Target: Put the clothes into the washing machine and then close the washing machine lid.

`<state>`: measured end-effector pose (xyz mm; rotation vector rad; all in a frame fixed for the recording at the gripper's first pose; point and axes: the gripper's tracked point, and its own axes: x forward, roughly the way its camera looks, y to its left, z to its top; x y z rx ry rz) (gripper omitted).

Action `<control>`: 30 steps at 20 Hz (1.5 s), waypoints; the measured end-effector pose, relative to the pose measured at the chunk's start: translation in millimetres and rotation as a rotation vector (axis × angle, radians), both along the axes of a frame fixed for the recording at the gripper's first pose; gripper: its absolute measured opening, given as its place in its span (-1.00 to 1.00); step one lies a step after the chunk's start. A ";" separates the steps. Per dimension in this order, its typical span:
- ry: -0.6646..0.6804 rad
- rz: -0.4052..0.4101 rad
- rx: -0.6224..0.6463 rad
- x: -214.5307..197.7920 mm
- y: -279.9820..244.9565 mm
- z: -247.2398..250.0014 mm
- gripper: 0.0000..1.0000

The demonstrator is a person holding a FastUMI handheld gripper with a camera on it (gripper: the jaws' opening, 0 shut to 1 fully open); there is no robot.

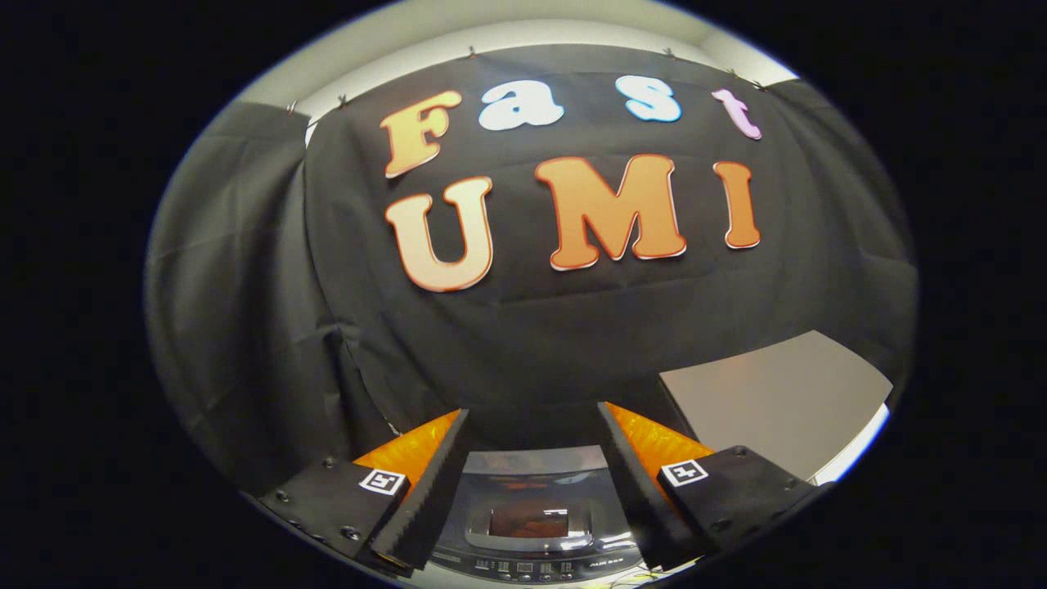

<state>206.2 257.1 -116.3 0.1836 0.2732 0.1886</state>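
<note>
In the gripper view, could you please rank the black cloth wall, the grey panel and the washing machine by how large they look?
1. Black cloth wall, easily largest.
2. Grey panel.
3. Washing machine, seen between the open jaws of the gripper; partly hidden, so uncertain.

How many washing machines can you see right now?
1. The washing machine sits low, between the fingers of the open hand-held gripper, its lid with a window down and its control panel nearest. A grey board stands to its right. More could be hidden below.

Dim booth, sharp focus; fisheye bends the edges, and overhead light glares off the washing machine lid (530, 517) between the fingers.
</note>
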 end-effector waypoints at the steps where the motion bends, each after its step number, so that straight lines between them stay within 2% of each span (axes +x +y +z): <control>1: -0.014 -0.013 0.028 -5.4 -9.2 10.2 0.96; 5: -0.041 -0.077 0.064 -30.5 -46.6 39.6 0.95; 9: -0.119 -0.119 -0.115 -61.5 -82.9 93.2 0.96; 14: -0.194 -0.136 -0.141 -93.0 -105.3 146.7 0.96; 23: -0.234 -0.163 -0.140 -126.3 -158.1 174.7 0.96; 30: -0.254 -0.185 -0.149 -131.7 -186.8 181.4 0.96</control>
